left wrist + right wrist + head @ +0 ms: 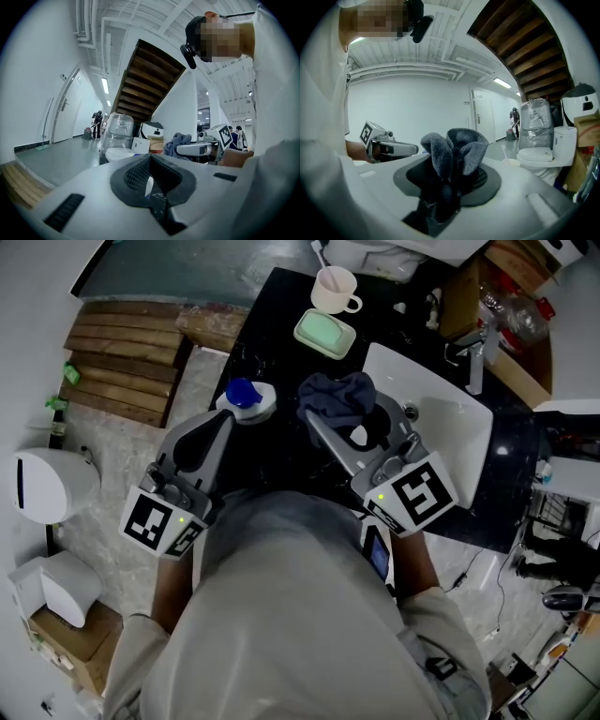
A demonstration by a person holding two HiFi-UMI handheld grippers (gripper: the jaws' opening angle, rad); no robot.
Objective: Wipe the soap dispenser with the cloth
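On the black table (274,320), the soap dispenser (246,396) stands at the tip of the left gripper (225,418), which is clenched tight, while the right gripper (326,423) grasps the bunched cloth (339,395) near it, so the wiping itself seemingly remains undone.

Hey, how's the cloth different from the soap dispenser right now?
The cloth is dark grey-blue and crumpled; the soap dispenser is white with a blue top. The cloth is clamped in the right gripper; the soap dispenser sits at the left gripper's closed tip, hold unclear. Both are over the black counter.
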